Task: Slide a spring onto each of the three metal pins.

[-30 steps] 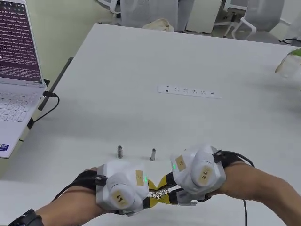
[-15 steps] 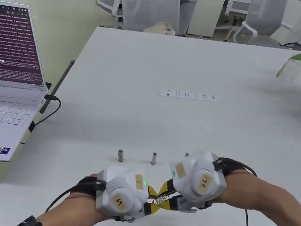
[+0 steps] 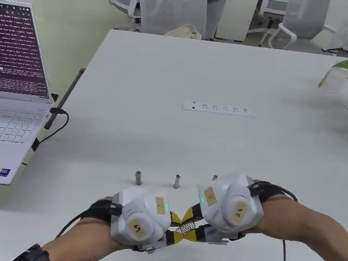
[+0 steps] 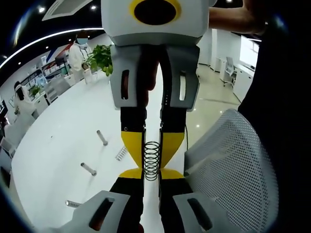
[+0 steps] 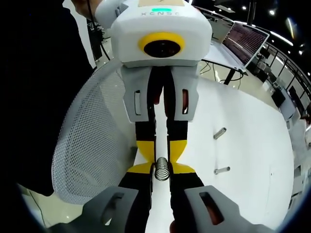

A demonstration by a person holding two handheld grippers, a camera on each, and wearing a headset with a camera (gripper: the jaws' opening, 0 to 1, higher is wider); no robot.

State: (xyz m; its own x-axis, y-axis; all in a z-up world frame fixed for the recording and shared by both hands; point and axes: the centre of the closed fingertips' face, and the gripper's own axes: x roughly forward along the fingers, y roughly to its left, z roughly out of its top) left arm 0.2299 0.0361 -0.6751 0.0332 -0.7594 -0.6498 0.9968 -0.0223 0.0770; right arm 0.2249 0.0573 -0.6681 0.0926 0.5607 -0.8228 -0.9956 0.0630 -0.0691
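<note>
Here, one spring (image 4: pixel 152 160) is gripped, seemingly by both left tongs (image 4: pixel 150 174) and right tongs (image 5: pixel 163 168), nearer than three upright pins (image 3: pixel 176 181).

The head view looks down and forward across the table (image 3: pixel 163 81) from just above both grippers. The left gripper view faces along its jaws at the right gripper (image 4: pixel 152 153), very close, and the right gripper view faces back at the left gripper (image 5: pixel 162 153). Both share the spring (image 4: pixel 151 160) between them and the pins (image 4: pixel 102 137).
</note>
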